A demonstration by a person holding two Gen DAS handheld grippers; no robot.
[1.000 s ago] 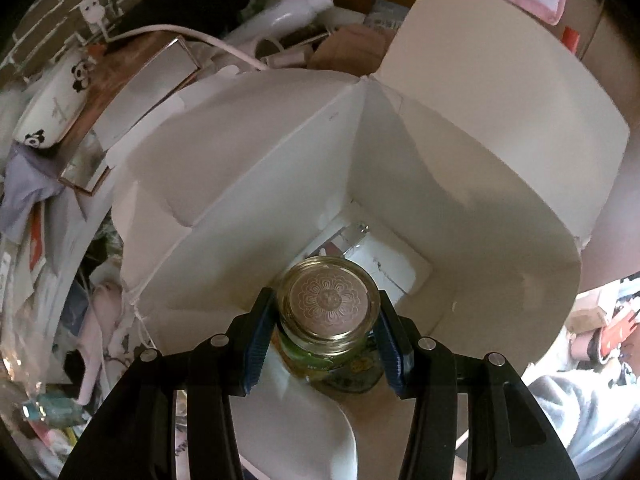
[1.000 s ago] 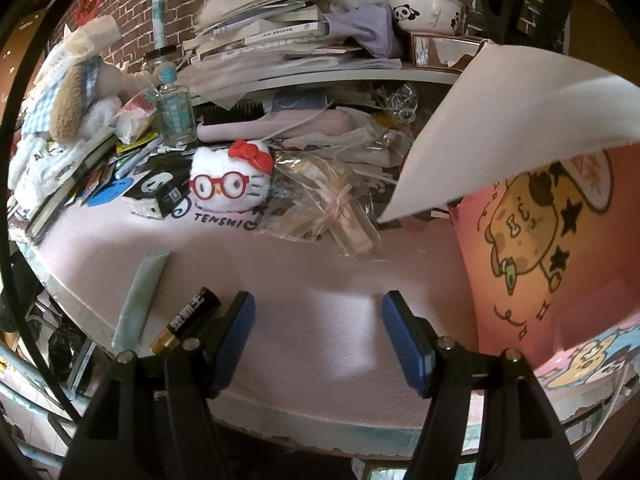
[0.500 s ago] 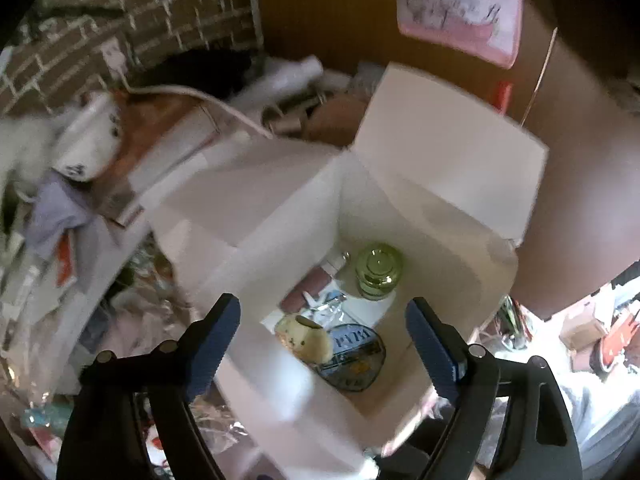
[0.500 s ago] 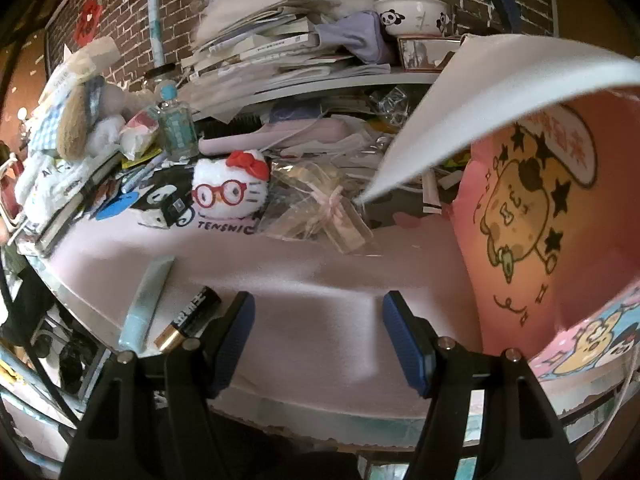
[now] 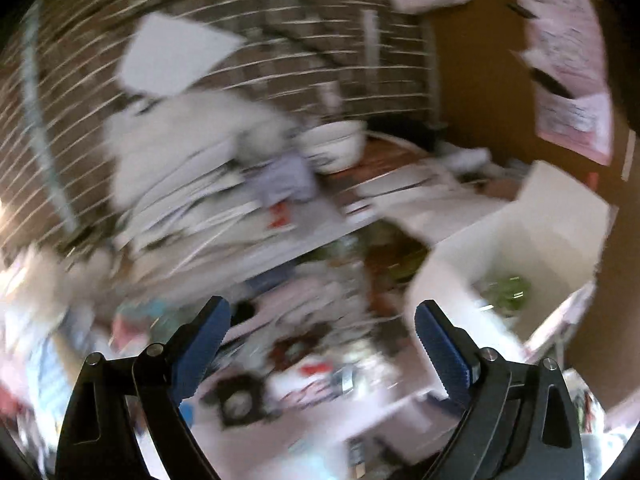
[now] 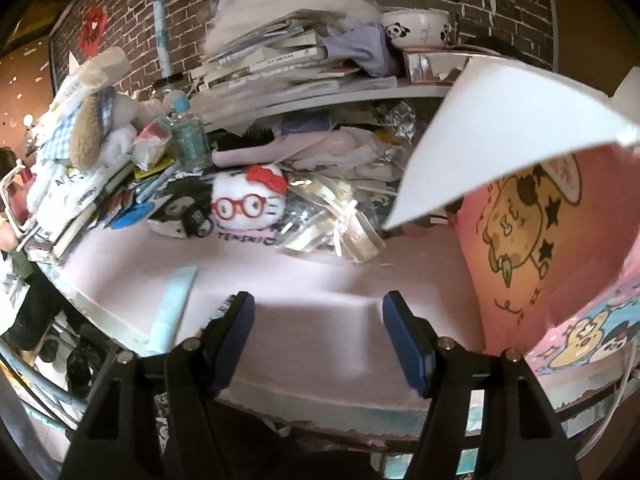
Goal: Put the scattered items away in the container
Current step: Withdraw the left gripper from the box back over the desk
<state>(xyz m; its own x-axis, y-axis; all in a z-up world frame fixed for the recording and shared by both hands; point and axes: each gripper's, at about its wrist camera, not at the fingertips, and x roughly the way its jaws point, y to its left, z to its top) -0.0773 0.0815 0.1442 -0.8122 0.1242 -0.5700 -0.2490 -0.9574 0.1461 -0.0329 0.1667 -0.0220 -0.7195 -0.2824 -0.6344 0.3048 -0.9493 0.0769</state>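
Motion blur smears the whole left wrist view: the shelf's papers (image 5: 192, 200) and the green contents (image 5: 506, 290) of the white box (image 5: 552, 240) are unreadable. In the right wrist view, a gripper finger (image 6: 230, 344) hides a dark object beside the pale tube (image 6: 172, 308).

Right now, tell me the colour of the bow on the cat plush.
Red, matching its glasses. The cat plush shows best in the right wrist view.

Two black gripper bodies are seen, one in each wrist view. The left gripper (image 5: 320, 320) is built of angular black plates, and a ribbed blue pad (image 5: 202, 350) is fitted on the inside of each finger. Round silver screws (image 5: 155, 349) are set into the black plates just behind the pads. The right gripper (image 6: 318, 320) is made alike: black plates, ribbed blue pads (image 6: 404, 340), silver screws (image 6: 443, 343).
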